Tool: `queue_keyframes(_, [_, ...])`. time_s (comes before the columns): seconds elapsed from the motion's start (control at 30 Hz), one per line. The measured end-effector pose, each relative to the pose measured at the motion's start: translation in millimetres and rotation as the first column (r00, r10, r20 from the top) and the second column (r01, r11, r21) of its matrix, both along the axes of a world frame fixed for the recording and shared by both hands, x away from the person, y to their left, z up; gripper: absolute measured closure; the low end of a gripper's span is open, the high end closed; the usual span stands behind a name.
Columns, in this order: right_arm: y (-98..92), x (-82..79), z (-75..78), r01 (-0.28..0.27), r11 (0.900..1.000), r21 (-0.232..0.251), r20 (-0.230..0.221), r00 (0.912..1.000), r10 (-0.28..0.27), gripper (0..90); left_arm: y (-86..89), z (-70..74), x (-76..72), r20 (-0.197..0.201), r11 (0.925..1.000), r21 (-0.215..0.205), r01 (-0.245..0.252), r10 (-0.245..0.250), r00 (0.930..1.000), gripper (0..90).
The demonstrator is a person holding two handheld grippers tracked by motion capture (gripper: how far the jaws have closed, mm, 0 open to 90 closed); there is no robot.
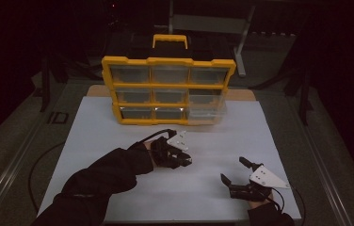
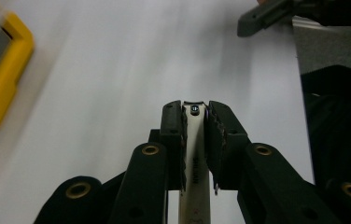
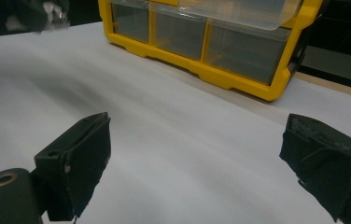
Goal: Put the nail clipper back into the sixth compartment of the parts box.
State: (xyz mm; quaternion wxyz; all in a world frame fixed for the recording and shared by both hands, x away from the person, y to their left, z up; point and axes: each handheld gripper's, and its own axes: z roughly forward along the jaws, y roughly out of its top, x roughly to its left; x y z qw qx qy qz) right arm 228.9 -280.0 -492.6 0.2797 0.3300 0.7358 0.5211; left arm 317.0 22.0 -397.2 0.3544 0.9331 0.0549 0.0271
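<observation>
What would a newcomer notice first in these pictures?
First the yellow organizer with clear drawers, standing at the far side of the white table. Next, the left gripper, shut on a slim cream-coloured tool above the table's middle. The right gripper rests open, near the front edge.

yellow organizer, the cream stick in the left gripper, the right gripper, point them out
yellow organizer (image 1: 168, 61), high view, top frame edge
cream stick (image 2: 195, 154), left gripper view, its shaft
right gripper (image 3: 194, 154), right gripper view, midway between its fingertips
</observation>
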Motion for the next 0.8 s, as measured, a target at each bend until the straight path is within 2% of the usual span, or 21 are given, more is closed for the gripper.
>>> queue_keyframes(0.07, [0.0,0.0,-0.1,0.0,1.0,0.0,0.0,1.0,0.0,8.6,-2.1,6.8,1.5,0.019,1.0,-0.001,0.007,-0.007,0.9998,78.3])
queue_keyframes(0.1, [-0.1,-0.2,0.0,0.001,1.0,0.001,0.0,1.0,-0.001,8.6,-3.3,9.9,2.7,0.009,0.9999,-0.008,0.01,-0.01,0.9999,78.3])
queue_keyframes(0.13, [-0.2,-0.2,0.1,0.002,1.0,0.001,-0.001,1.0,-0.002,8.6,-4.4,13.2,3.5,0.025,0.9999,-0.006,0.014,-0.014,0.9996,78.3])
queue_keyframes(0.37, [-0.4,-0.3,0.2,0.002,1.0,0.002,-0.001,1.0,-0.002,8.6,-12.2,29.9,10.9,0.027,0.9997,-0.017,0.02,-0.019,0.9995,78.3])
queue_keyframes(0.63, [-0.5,-0.2,0.2,0.002,1.0,0.003,0.001,1.0,-0.002,8.6,-17.6,46.3,17.9,0.052,0.999,-0.03,0.032,-0.03,0.9982,78.3])
queue_keyframes(0.7, [-0.4,-0.3,0.3,0.002,1.0,0.005,0.0,1.0,-0.002,8.6,-17.7,51.3,20.7,0.051,0.9986,-0.046,0.028,-0.025,0.9984,78.3])
queue_keyframes(0.73, [-0.2,-0.3,0.3,0.002,1.0,0.005,0.0,1.0,-0.002,8.6,-17.9,54.0,21.7,0.065,0.9985,-0.049,0.024,-0.02,0.9977,78.3])
queue_keyframes(0.8, [-0.1,-0.4,0.3,0.002,1.0,0.006,0.0,1.0,-0.002,8.6,-18.2,57.8,24.6,0.058,0.998,-0.059,0.023,-0.019,0.9982,78.3])
